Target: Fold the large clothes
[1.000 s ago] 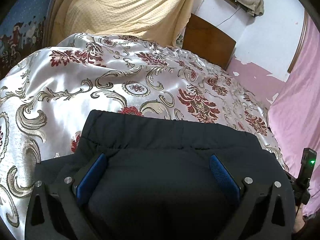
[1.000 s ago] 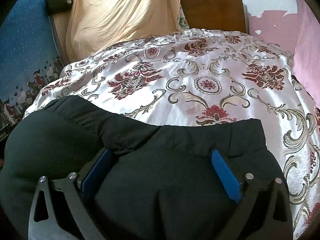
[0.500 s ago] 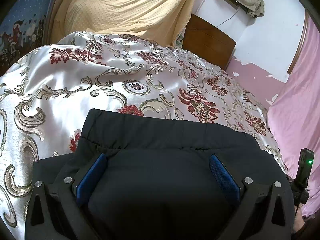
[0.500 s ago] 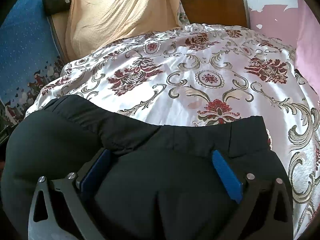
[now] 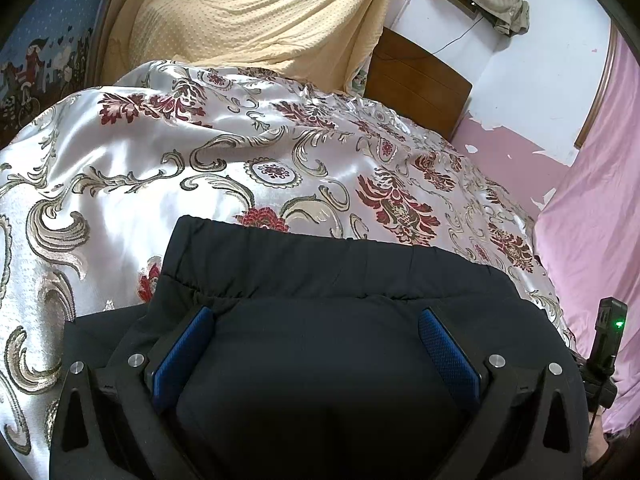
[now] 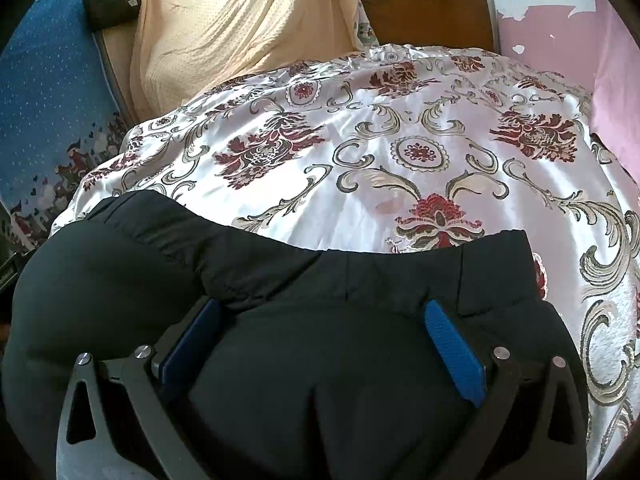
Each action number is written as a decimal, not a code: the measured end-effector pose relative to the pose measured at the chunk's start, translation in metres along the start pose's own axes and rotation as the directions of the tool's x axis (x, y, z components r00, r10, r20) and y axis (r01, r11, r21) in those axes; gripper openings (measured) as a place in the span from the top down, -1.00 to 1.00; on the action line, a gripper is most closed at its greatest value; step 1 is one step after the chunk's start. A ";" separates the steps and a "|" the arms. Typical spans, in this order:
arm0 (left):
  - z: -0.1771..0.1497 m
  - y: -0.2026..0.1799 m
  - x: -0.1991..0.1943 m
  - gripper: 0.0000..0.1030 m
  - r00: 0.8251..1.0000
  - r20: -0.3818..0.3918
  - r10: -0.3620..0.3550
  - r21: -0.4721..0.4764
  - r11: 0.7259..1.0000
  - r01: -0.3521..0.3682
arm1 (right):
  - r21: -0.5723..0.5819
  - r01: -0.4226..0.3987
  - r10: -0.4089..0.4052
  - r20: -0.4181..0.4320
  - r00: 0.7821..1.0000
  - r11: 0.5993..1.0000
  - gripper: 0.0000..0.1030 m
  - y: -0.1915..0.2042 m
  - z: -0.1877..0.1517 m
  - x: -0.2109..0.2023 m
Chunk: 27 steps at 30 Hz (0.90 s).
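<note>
A large dark garment with a gathered elastic band lies on the floral satin bedspread. My left gripper hovers low over it, open, its blue pads wide apart with the cloth bulging between them. In the right wrist view the same dark garment stretches left into a rounded mound. My right gripper is also open over it, with the blue pads spread and fabric lying between them. The garment's near part is hidden under both grippers.
A cream blanket hangs over the headboard beyond the bedspread. A wooden board and pink fabric stand at the right. A black bag sits at far left. A black device with a green light is at the right edge.
Both views shifted only slightly over the bed. The garment keeps its shape, and both grippers stay open at the same width.
</note>
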State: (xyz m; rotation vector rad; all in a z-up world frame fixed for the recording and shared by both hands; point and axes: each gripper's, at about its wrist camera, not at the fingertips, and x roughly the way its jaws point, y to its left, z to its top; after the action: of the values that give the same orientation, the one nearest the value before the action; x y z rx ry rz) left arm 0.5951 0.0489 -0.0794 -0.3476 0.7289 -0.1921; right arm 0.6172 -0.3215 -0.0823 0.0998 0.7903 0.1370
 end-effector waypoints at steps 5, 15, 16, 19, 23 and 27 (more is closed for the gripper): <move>0.001 0.001 -0.001 -1.00 1.000 0.000 -0.002 -0.001 1.000 0.002 | 0.001 -0.003 0.003 0.004 1.000 1.000 -0.95 0.000 -0.001 -0.001; 0.000 0.009 -0.028 -1.00 0.997 -0.054 -0.060 -0.016 0.998 0.060 | 0.036 -0.068 0.067 0.018 0.998 0.997 -0.97 -0.008 -0.004 -0.028; 0.000 0.013 -0.034 -1.00 0.996 -0.060 -0.067 -0.016 0.998 0.066 | 0.038 -0.073 0.073 0.015 0.997 0.997 -0.97 -0.011 -0.005 -0.035; 0.001 0.028 -0.054 -1.00 0.993 -0.083 -0.085 -0.031 0.996 0.083 | 0.067 -0.085 0.084 0.011 0.996 0.994 -0.97 -0.025 -0.008 -0.056; -0.004 0.053 -0.075 -1.00 0.985 -0.145 -0.091 -0.058 0.995 0.084 | 0.100 -0.084 0.086 -0.011 0.996 0.991 -0.97 -0.051 -0.016 -0.079; -0.019 0.076 -0.078 -1.00 0.970 -0.233 -0.075 -0.035 0.997 0.069 | 0.115 -0.071 0.077 -0.056 0.995 0.991 -0.97 -0.074 -0.026 -0.090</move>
State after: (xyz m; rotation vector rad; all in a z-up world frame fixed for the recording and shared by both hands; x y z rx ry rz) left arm 0.5288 0.1370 -0.0730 -0.3812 0.9533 -0.2958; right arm 0.5427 -0.4075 -0.0477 0.2332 0.8548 0.1661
